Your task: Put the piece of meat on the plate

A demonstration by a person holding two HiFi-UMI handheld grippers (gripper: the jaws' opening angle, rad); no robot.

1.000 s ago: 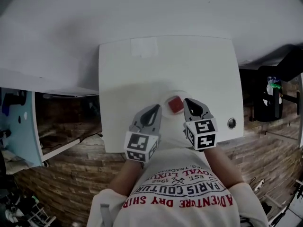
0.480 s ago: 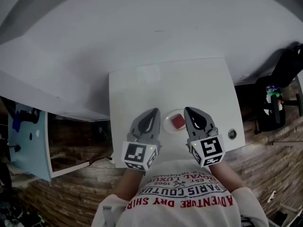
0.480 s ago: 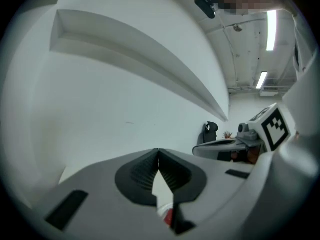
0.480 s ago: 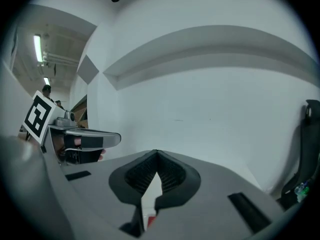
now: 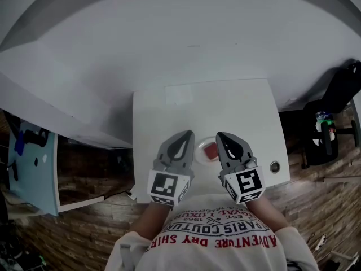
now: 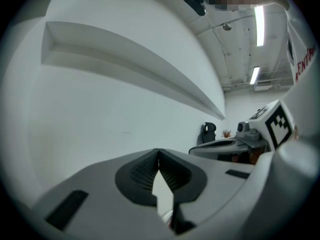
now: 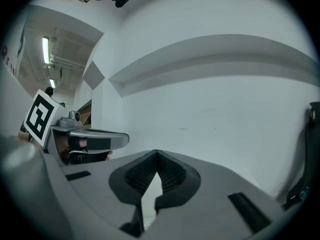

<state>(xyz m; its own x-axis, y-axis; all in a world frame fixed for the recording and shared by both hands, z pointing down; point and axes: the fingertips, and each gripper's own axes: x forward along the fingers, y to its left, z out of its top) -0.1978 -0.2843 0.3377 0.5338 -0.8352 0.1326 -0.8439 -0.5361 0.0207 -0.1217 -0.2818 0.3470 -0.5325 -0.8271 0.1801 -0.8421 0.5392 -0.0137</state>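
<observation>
In the head view a red piece of meat (image 5: 210, 149) lies on a small white plate (image 5: 200, 153) on the white table (image 5: 237, 112). My left gripper (image 5: 188, 135) hangs above the table just left of the plate, and my right gripper (image 5: 220, 136) just right of it. Both are lifted clear of the plate and hold nothing. In the left gripper view the left gripper (image 6: 158, 151) has its tips closed together, pointing at the white wall. The right gripper (image 7: 157, 153) in its own view is shut too, with nothing between its fingertips.
A round metal fitting (image 5: 274, 166) sits near the table's right front corner. A white wall with a ledge (image 6: 135, 64) rises behind the table. A pale blue cabinet (image 5: 34, 168) stands at the left, dark gear (image 5: 327, 134) at the right, over a wooden floor.
Both grippers have risen from table level beside the plate and now point more level at the wall. The meat stays on the plate.
</observation>
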